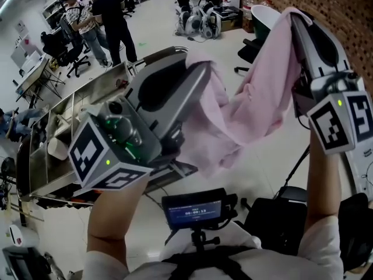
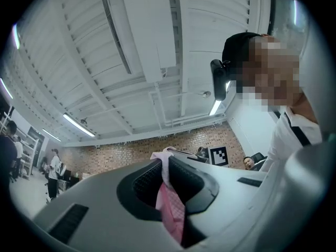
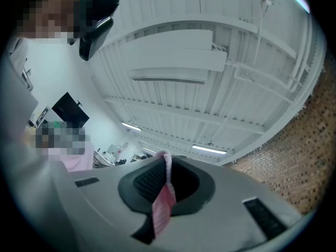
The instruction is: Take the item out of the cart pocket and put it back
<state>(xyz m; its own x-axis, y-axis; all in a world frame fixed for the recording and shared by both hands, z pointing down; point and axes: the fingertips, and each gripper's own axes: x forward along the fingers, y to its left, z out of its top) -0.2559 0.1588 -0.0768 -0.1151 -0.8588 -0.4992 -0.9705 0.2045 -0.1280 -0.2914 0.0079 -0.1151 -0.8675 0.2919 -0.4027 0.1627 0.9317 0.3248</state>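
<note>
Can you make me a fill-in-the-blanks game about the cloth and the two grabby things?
1. The cloth held up in the air is ____ in colour.
2. The left gripper and the right gripper each have their fingers shut on it, so ____ grippers hold it.
3. In the head view, the cart stands on the person's ____ side.
4. The wall beyond the left gripper is made of ____.

Missing words: pink; two; left; brick.

Grey-white left tool (image 1: 199, 69), right tool (image 1: 296, 16), black-and-white marker cubes (image 1: 93, 151), green lights (image 1: 108, 163), white short sleeves (image 1: 104, 268)
</note>
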